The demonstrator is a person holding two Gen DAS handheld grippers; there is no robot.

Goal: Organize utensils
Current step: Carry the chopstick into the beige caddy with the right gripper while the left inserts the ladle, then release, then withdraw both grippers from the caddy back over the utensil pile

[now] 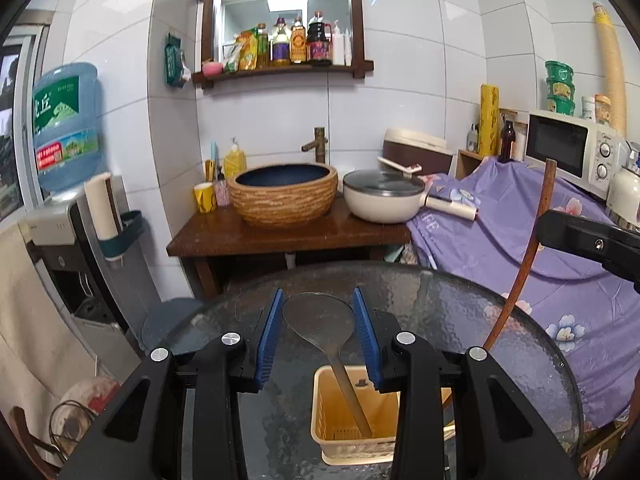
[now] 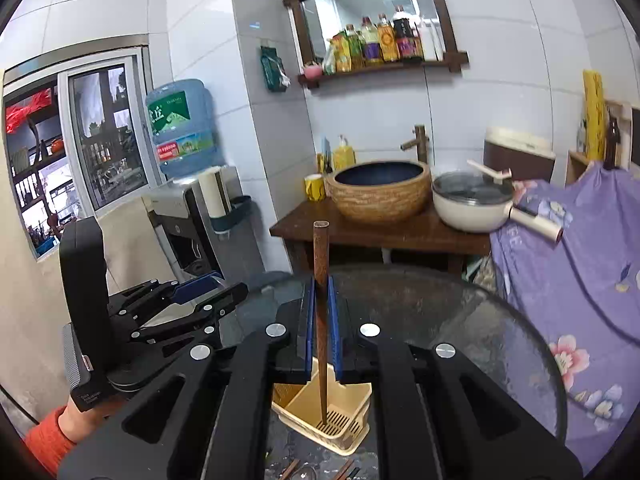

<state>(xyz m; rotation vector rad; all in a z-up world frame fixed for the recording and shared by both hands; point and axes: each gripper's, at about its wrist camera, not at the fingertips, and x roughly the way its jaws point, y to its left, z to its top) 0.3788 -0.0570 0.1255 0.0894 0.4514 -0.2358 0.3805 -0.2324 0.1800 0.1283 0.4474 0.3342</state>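
My left gripper (image 1: pixel 320 332) is shut on a clear plastic rice spoon (image 1: pixel 320 316), its blue pads (image 1: pixel 270 340) against the two edges of the head. The spoon's handle runs down over a yellow utensil basket (image 1: pixel 332 436) on the round glass table (image 1: pixel 460 320). My right gripper (image 2: pixel 322 320) is shut on a long brown wooden stick (image 2: pixel 321 256) held upright, its thin lower tip inside the basket (image 2: pixel 352 400). The same stick (image 1: pixel 538 216) and the right gripper (image 1: pixel 546 226) show at the right of the left wrist view. In the right wrist view the left gripper (image 2: pixel 212 292) is at the left.
Behind the table stands a wooden counter with a woven basin (image 1: pixel 284 194) and a lidded white pot (image 1: pixel 380 196). A purple flowered cloth (image 1: pixel 540 248) covers the right side, and a water dispenser (image 1: pixel 68 216) stands left. Loose utensils (image 2: pixel 296 468) lie at the table's near edge. A hand in an orange sleeve (image 2: pixel 52 436) holds the left gripper.
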